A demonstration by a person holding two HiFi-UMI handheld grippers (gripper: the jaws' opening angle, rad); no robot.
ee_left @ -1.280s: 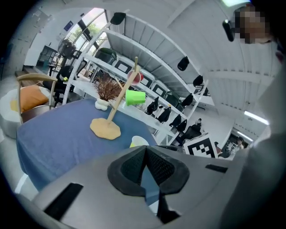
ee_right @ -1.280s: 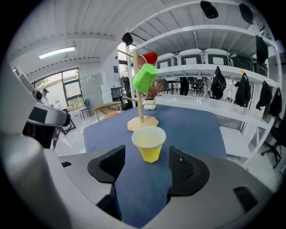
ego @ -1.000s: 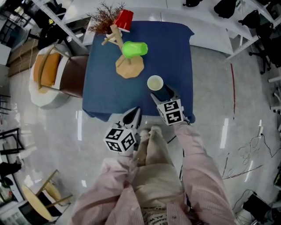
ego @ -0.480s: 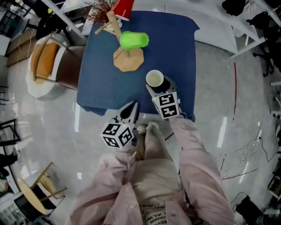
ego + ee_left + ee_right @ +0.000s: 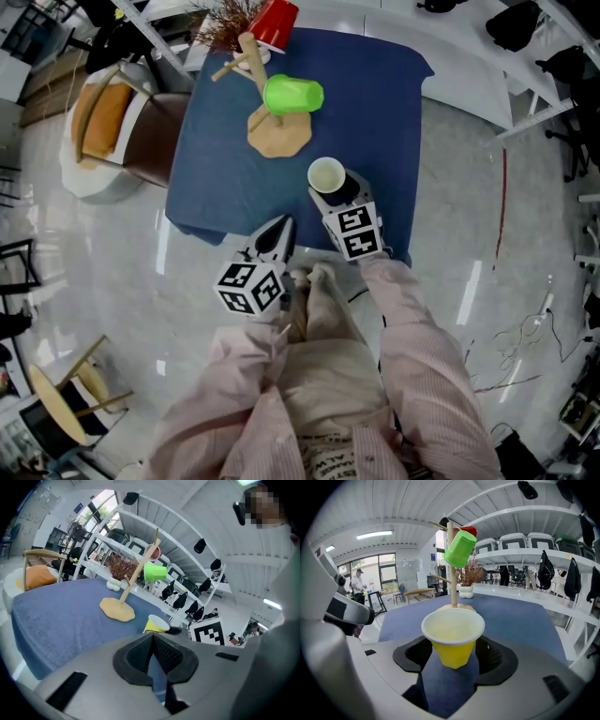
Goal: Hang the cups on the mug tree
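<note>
Right gripper view: right gripper (image 5: 456,660) jaws wide, closing round yellow cup (image 5: 453,634), pads not yet touching. Cup upright on surface (image 5: 375,112), near tree (image 5: 272,131), likely for easy side grasp. Green cup (image 5: 293,96), red cup (image 5: 276,21) hang already. Left gripper (image 5: 152,639) closed, empty, kept aside.

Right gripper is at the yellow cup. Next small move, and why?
Probably finish closing the right gripper on the yellow cup. The cup stands upright between its jaws, which are closing but do not yet press on it. The green cup and red cup already hang on the mug tree; only this one is left.
</note>
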